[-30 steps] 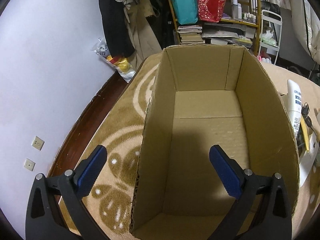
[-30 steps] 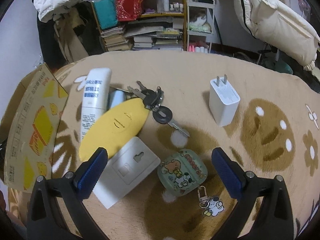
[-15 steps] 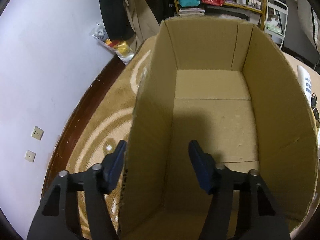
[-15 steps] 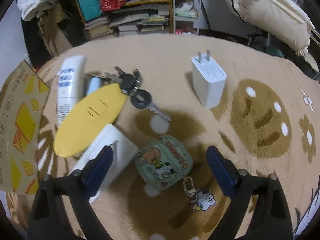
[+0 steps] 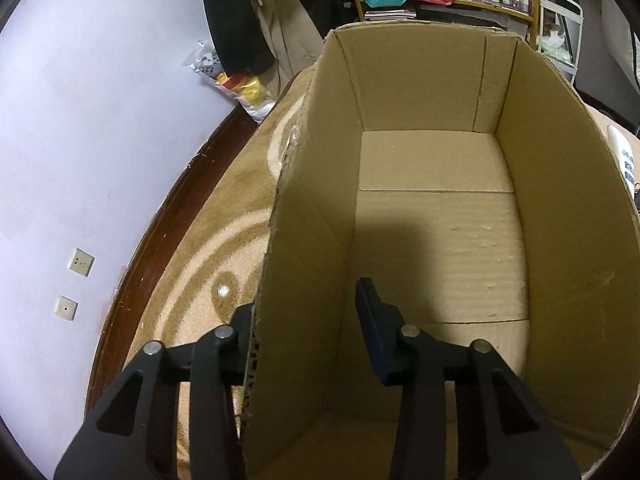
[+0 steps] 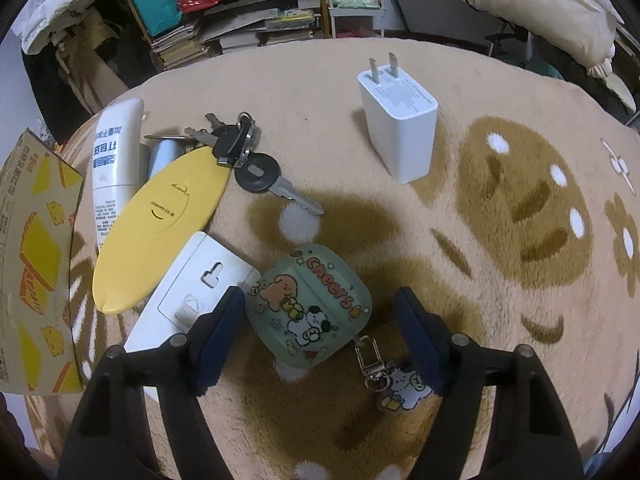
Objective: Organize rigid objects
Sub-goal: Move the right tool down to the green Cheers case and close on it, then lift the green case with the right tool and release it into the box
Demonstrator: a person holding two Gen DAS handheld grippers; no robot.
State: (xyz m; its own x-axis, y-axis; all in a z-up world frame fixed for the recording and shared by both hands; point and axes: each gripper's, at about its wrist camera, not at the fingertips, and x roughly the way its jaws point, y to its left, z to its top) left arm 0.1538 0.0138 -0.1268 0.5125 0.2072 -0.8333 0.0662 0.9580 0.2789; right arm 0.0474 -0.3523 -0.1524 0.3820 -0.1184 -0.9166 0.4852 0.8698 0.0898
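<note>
Left claw (image 5: 308,328) — set astride the left wall of the empty cardboard box (image 5: 560,184), fingers apart, wall not yet pinched. Right claw (image 6: 320,320) — spread wide around the green earbud case (image 6: 310,306), ungripped, on the patterned rug (image 6: 520,200); keys (image 6: 256,164), white charger (image 6: 400,120) and yellow case (image 6: 160,224) lie beyond.

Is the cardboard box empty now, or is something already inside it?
Empty. The cardboard box is open-topped, and its bare floor shows only a shadow and the left gripper straddling its wall.
</note>
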